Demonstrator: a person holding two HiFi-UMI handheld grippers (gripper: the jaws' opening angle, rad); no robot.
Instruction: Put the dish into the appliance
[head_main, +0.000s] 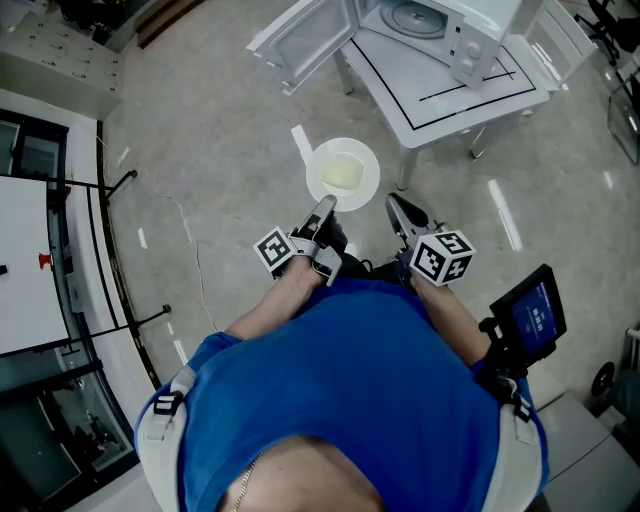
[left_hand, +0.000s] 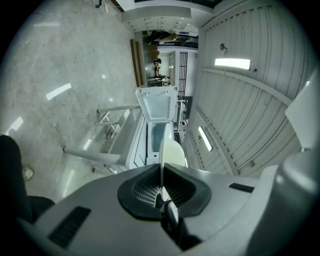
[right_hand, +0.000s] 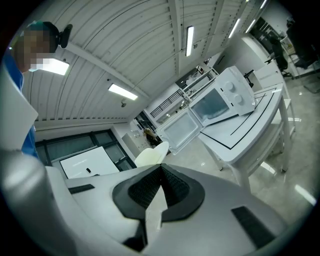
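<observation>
Dish (head_main: 343, 172) rim is pinched in the left tool (head_main: 327, 204), the closed right tool (head_main: 394, 204) just beside.

No legible text; device screen (head_main: 537, 315) print too small

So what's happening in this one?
A person in a blue shirt holds a white dish, its rim pinched in the left gripper. The right gripper, jaws together, holds nothing. The microwave on the white table ahead stands open; the dish is not inside yet.
</observation>
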